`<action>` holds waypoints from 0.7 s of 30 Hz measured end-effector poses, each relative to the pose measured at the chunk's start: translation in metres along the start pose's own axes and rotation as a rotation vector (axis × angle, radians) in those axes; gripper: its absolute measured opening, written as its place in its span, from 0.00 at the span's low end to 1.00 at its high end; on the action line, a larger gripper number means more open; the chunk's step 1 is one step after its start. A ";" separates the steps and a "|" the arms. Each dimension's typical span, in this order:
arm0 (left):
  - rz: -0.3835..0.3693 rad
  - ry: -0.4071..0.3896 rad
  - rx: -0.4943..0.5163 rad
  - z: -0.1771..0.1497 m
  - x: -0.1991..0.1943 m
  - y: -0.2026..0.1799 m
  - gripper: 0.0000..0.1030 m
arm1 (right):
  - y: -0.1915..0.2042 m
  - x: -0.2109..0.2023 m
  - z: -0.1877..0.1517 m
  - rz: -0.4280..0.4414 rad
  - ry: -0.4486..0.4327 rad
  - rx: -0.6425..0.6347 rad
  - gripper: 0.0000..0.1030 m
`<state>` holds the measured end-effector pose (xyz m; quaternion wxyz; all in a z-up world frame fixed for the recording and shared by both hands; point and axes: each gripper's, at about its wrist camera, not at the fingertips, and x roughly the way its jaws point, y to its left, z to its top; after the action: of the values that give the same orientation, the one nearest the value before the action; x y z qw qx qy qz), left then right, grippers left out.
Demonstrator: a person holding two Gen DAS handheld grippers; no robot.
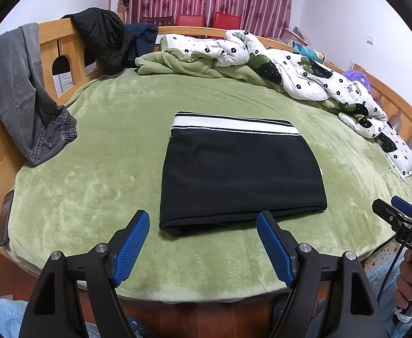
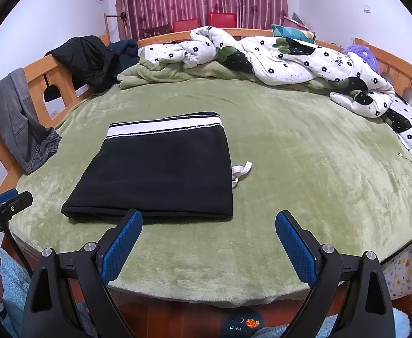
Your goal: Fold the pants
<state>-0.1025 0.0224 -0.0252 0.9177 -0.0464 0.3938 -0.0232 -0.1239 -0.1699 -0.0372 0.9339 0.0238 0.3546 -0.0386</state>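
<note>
Both jaws stood released and empty: left gripper and right gripper hung near the front fold of the folded black fabric pants with a white striped waistband, lying on the green plush bed cover, waistband away, left nearer.

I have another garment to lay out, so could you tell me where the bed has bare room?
Free: the green blanket right of the folded black pants, up to the floral quilt. Crowded: the far edge and the grey jeans corner.

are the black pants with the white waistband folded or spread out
Folded: the black pants with the white waistband lie as a compact layered rectangle on the green blanket.
</note>
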 end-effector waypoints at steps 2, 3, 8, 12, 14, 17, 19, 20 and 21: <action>0.001 0.000 0.000 0.000 -0.001 -0.001 0.75 | 0.000 0.000 0.000 0.000 -0.001 0.000 0.92; 0.000 0.000 0.001 0.000 0.000 0.000 0.75 | -0.001 0.000 0.000 0.000 0.000 0.000 0.92; 0.000 0.000 -0.001 0.000 0.000 -0.001 0.75 | -0.001 0.000 0.000 0.001 0.000 -0.001 0.92; 0.001 0.000 -0.001 0.000 -0.001 -0.001 0.75 | -0.001 0.000 0.000 0.001 0.000 -0.001 0.92; 0.002 0.000 0.000 0.000 -0.001 -0.002 0.75 | -0.001 0.000 0.000 0.000 -0.001 0.000 0.92; 0.001 -0.001 0.001 0.000 -0.001 -0.003 0.76 | -0.002 0.000 0.001 0.002 0.000 0.000 0.92; 0.003 -0.002 0.000 -0.001 -0.001 -0.003 0.76 | -0.003 0.001 0.001 0.002 -0.001 -0.001 0.92; 0.003 -0.001 0.000 -0.001 -0.001 -0.003 0.76 | -0.003 0.001 0.001 0.002 0.000 0.000 0.92; 0.002 -0.001 -0.001 -0.001 -0.001 -0.003 0.76 | -0.001 0.001 0.000 -0.001 0.000 0.005 0.92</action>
<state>-0.1038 0.0190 -0.0246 0.9179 -0.0466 0.3935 -0.0222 -0.1232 -0.1708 -0.0381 0.9338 0.0260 0.3545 -0.0401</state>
